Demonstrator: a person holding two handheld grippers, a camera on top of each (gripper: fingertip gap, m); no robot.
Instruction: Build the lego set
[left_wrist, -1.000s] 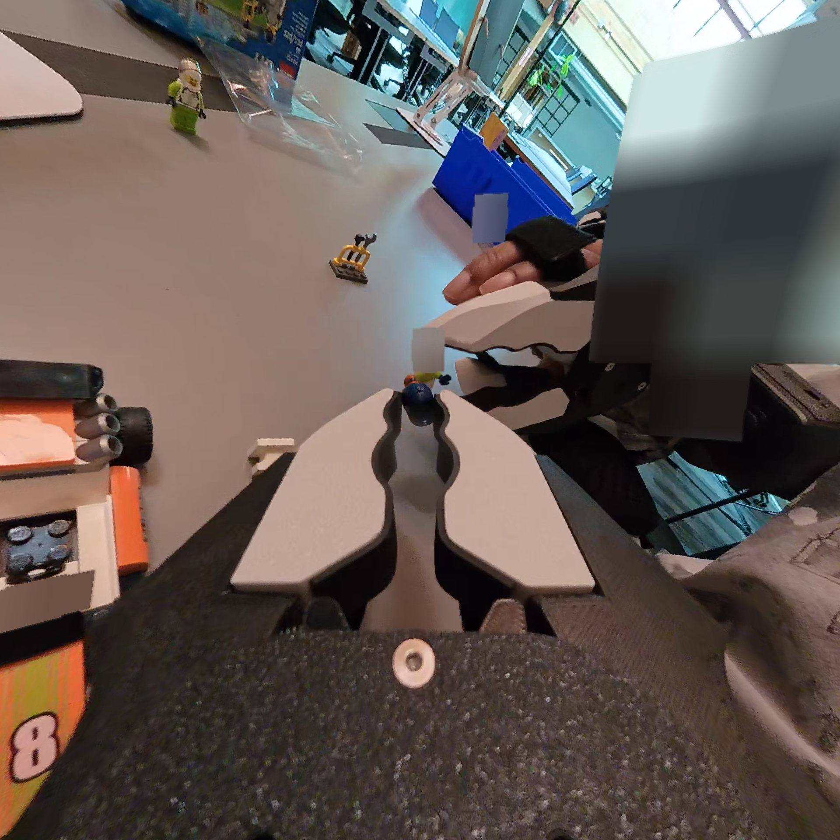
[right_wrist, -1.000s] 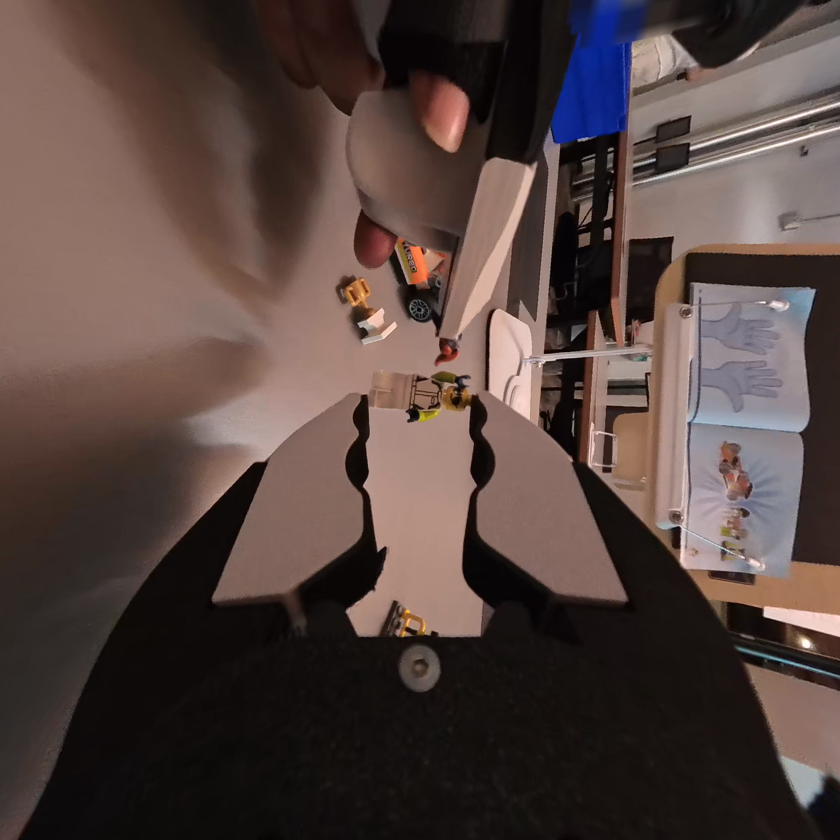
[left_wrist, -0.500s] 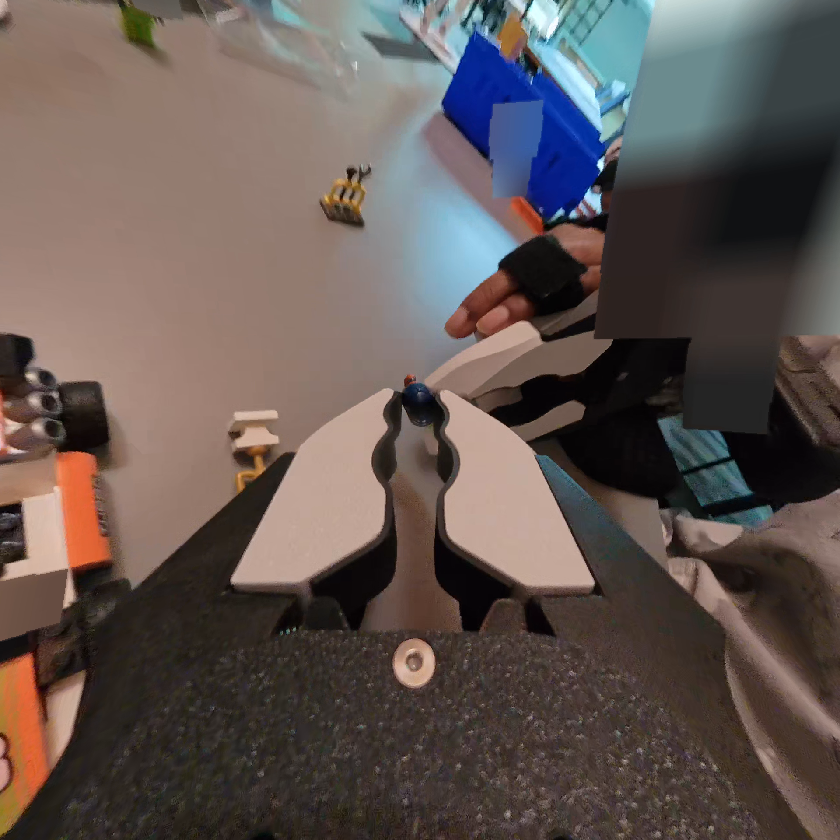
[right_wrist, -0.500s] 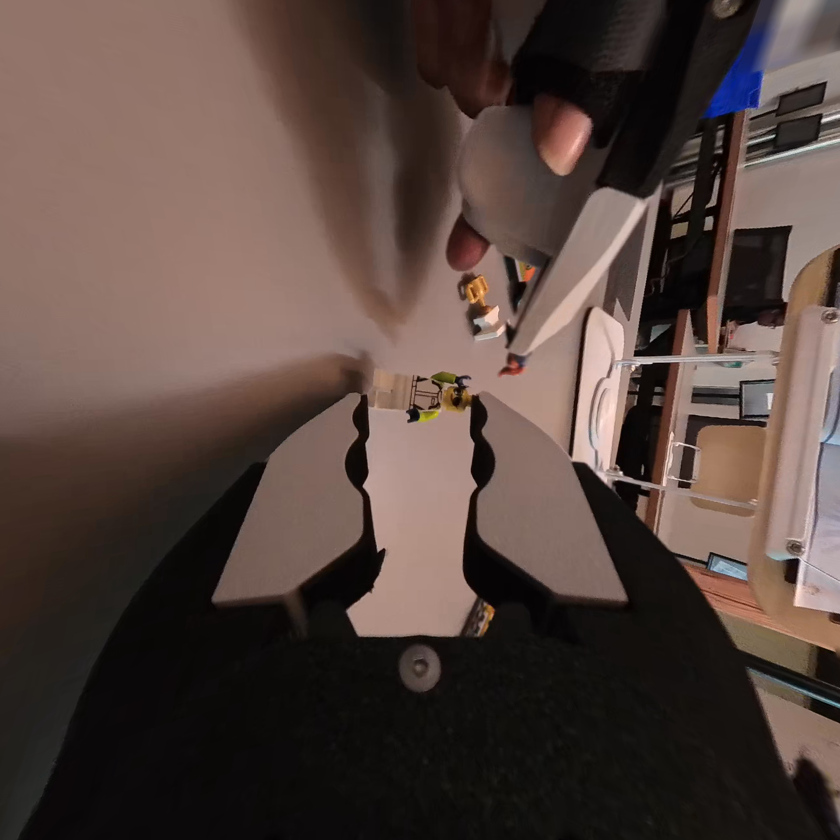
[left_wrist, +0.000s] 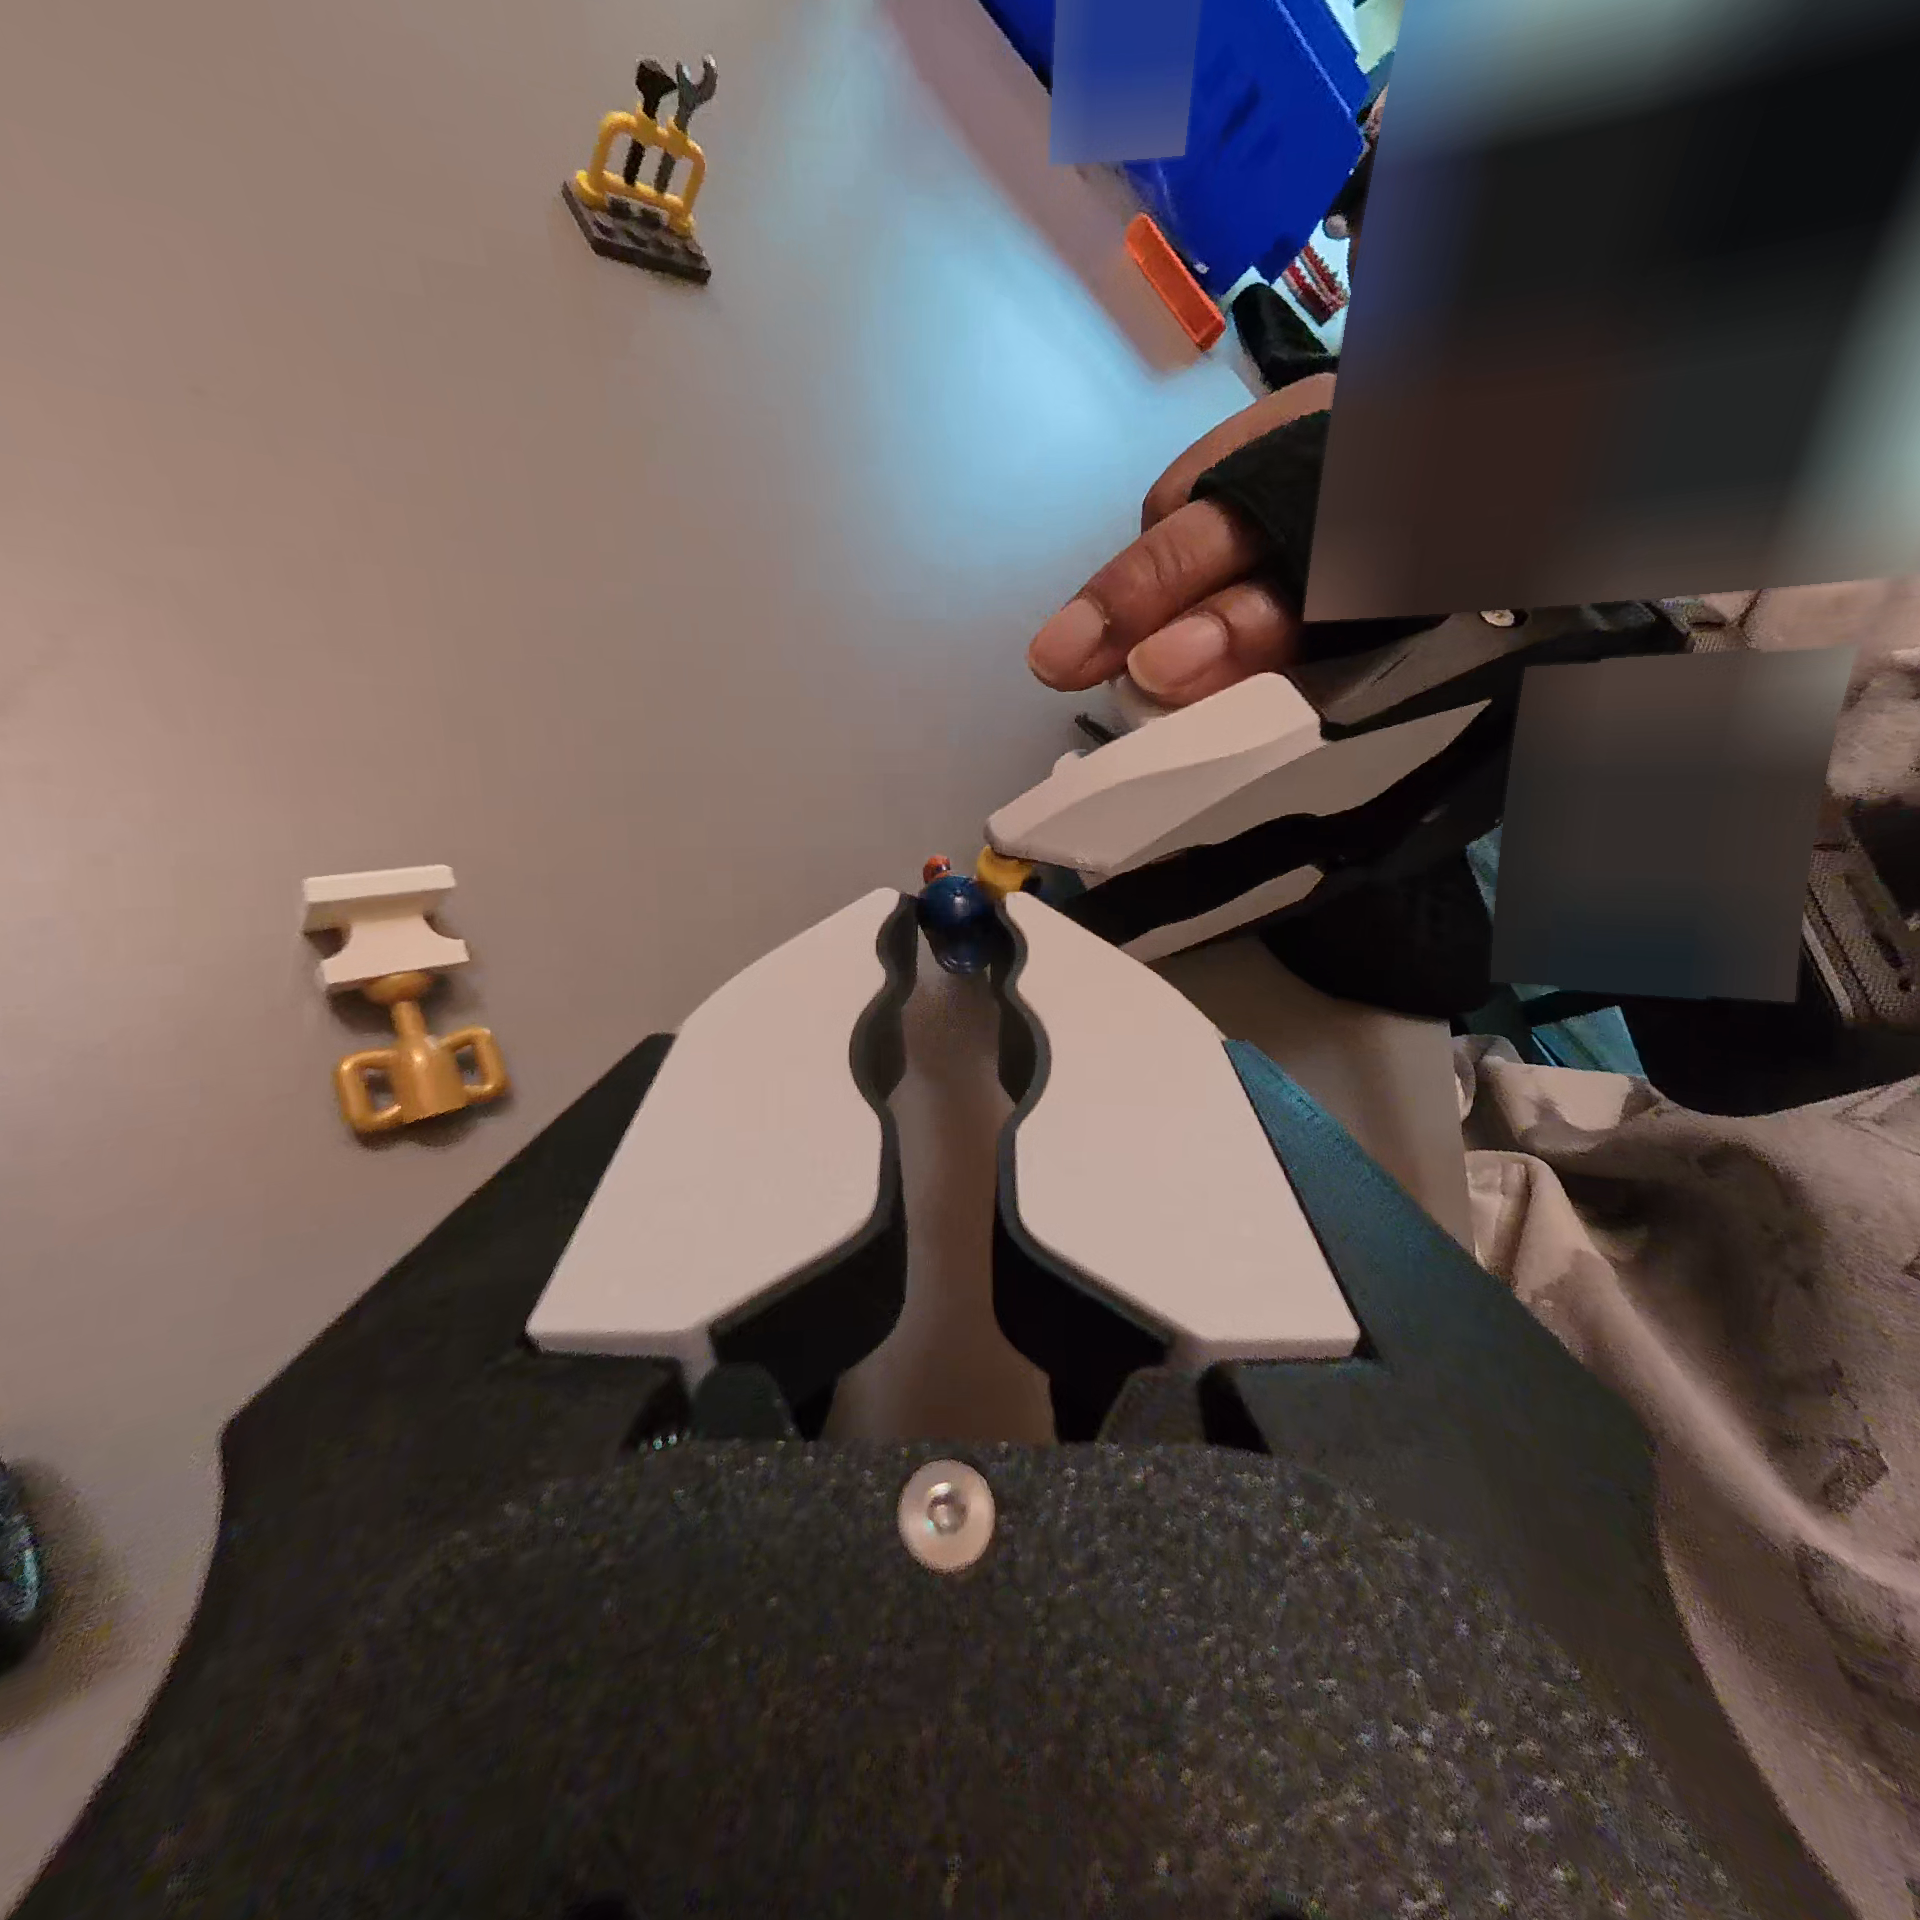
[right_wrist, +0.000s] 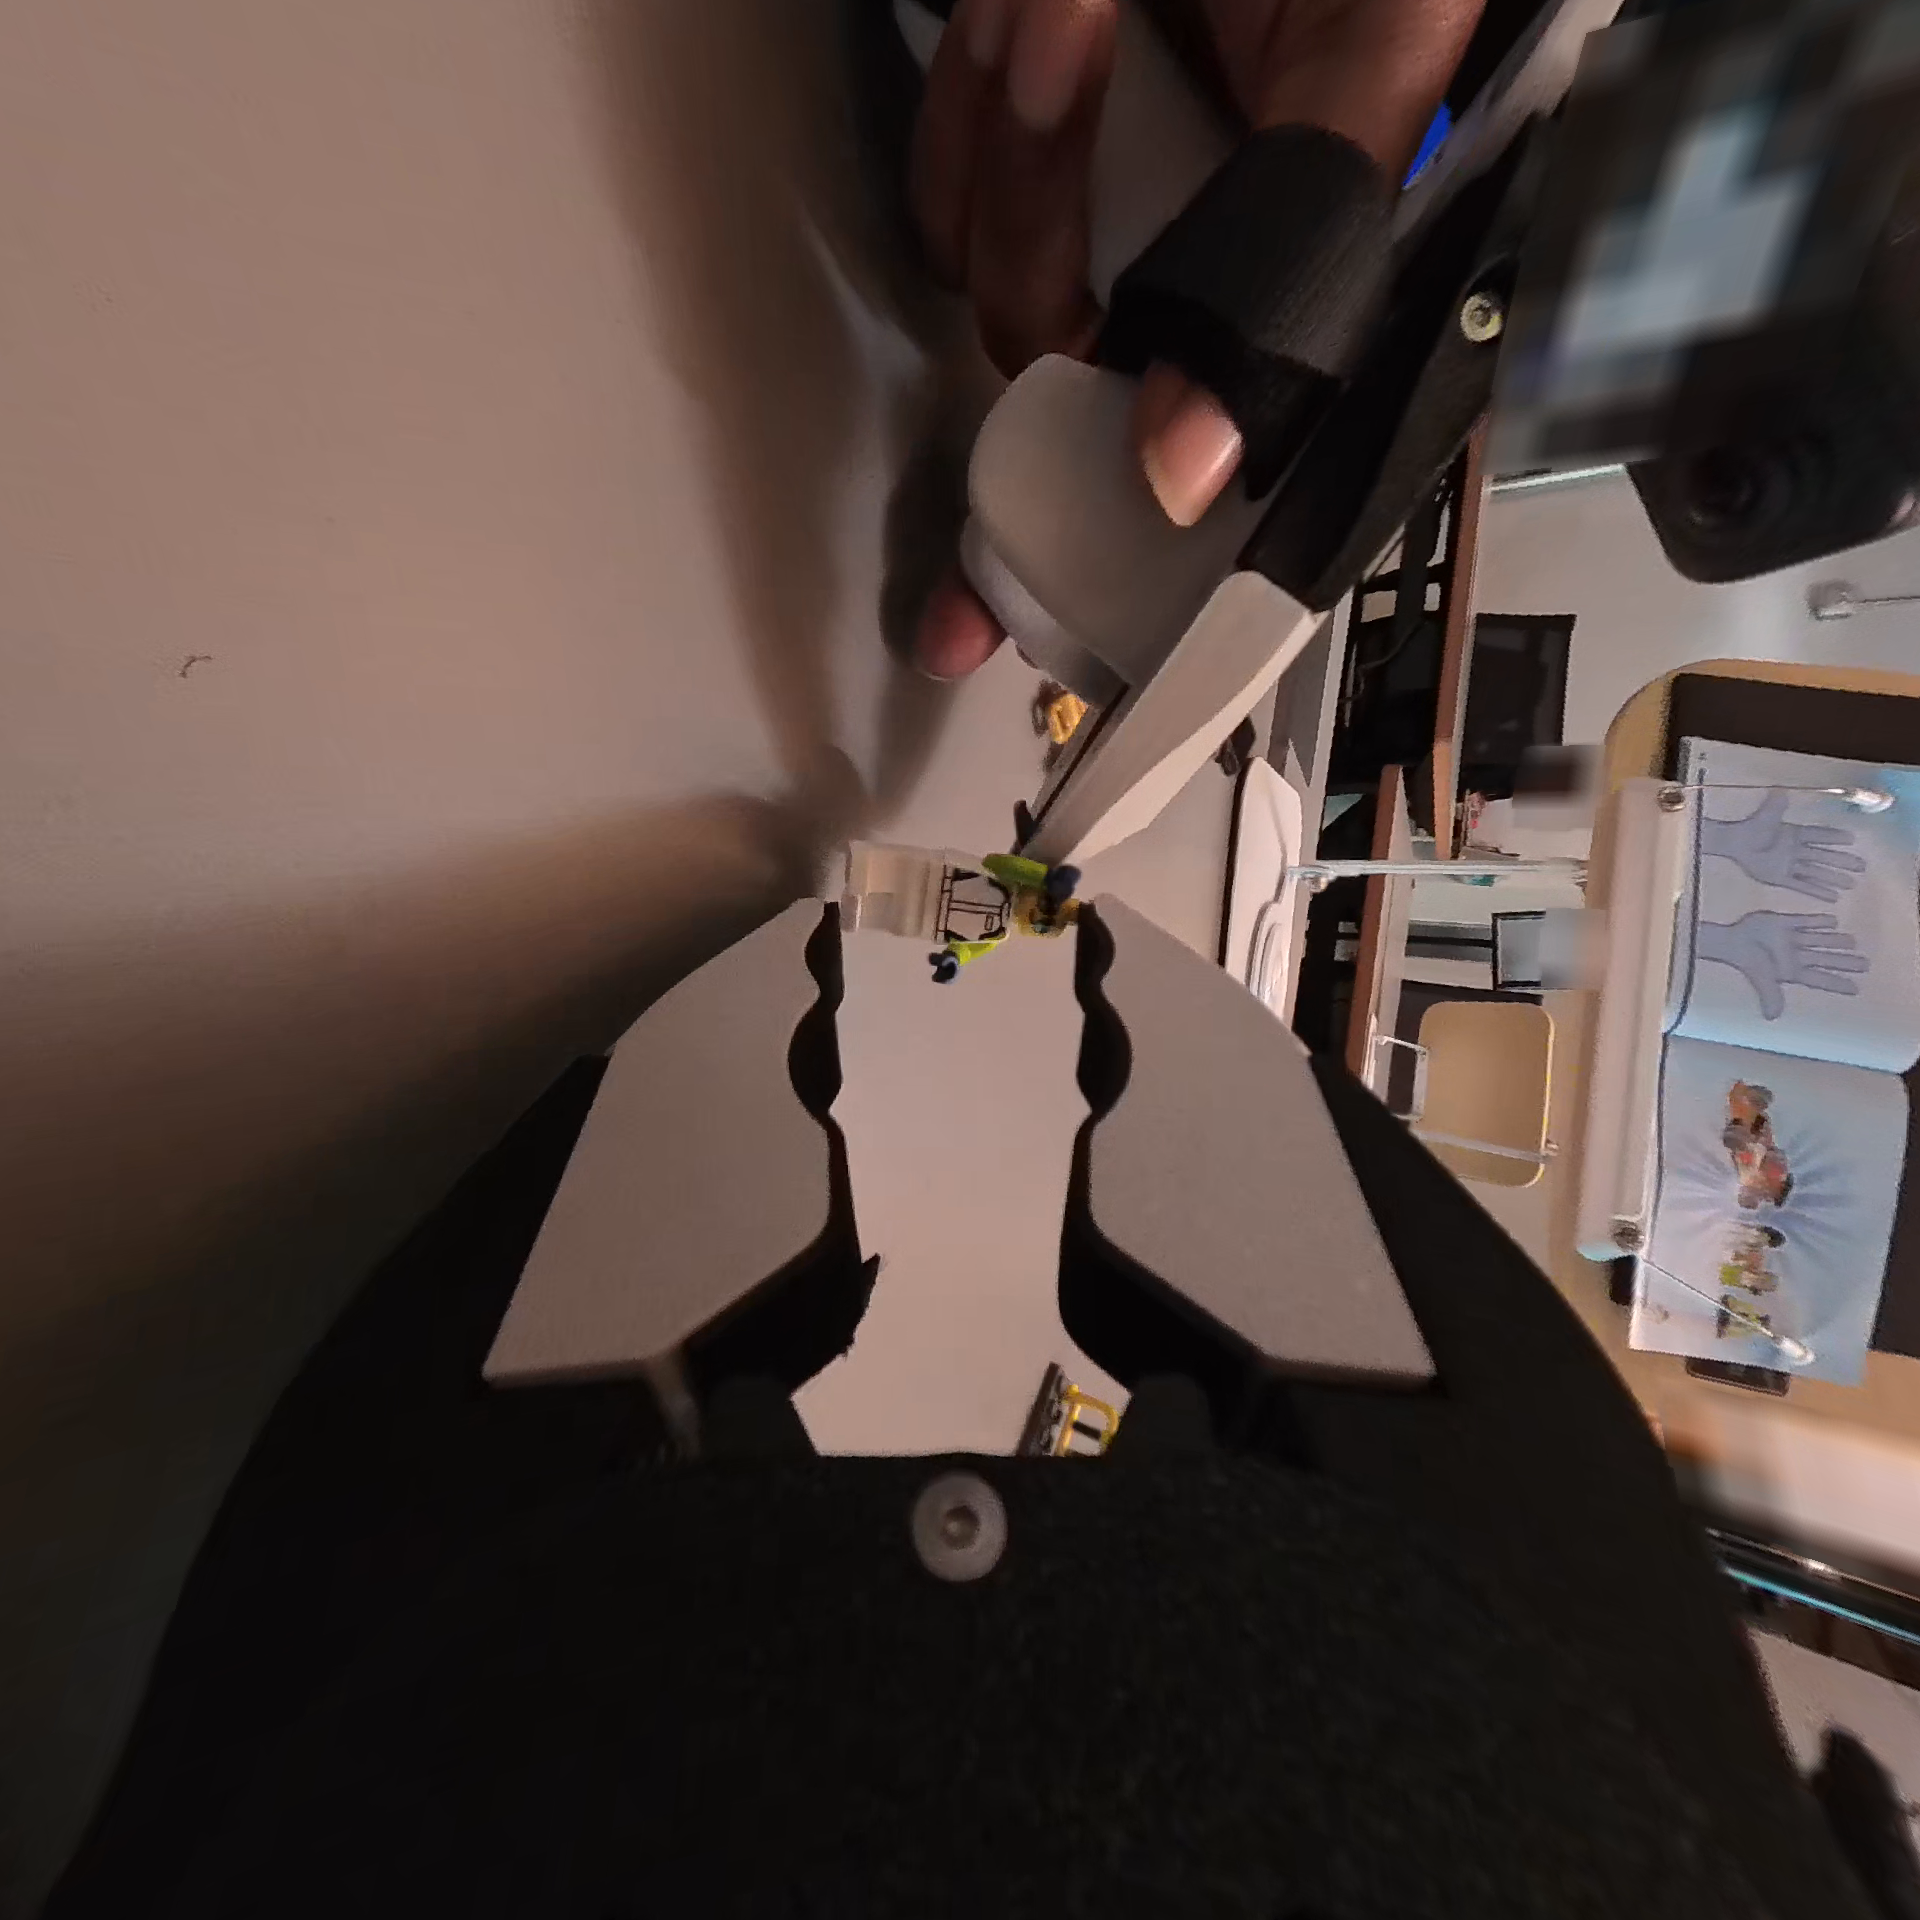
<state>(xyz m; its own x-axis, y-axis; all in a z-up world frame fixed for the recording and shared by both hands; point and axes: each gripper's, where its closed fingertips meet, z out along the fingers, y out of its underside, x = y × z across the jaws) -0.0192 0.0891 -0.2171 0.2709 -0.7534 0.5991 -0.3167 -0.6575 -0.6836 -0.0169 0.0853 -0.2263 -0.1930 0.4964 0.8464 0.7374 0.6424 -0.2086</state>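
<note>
My left gripper (left_wrist: 956, 916) is shut on a small dark blue rounded piece (left_wrist: 954, 914) with an orange bit behind it. My right gripper (right_wrist: 951, 914) is shut on a minifigure (right_wrist: 966, 906), held lengthwise from its white legs to its yellow head. In the left wrist view the right gripper (left_wrist: 1039, 878) comes in from the right, and the yellow head (left_wrist: 995, 871) touches the blue piece. In the right wrist view the left gripper's fingers (right_wrist: 1153, 758) slant down from the upper right to the head. A person's hands grip both tools.
On the grey table (left_wrist: 520, 571) lie a white stand with a gold trophy (left_wrist: 400, 1003) and a yellow tool rack with wrenches (left_wrist: 644, 177), which also shows in the right wrist view (right_wrist: 1081, 1418). A blue bin (left_wrist: 1257, 135) stands at the back. An instruction booklet (right_wrist: 1766, 1049) stands at right. My left and right fingertips are right by each other. It is some 7 cm from my left tips to the gold trophy (left_wrist: 400, 1003).
My left gripper has moved forward and right with the blue piece until it meets the minifigure's head. The orange car has left the left wrist view. The right gripper keeps its hold.
</note>
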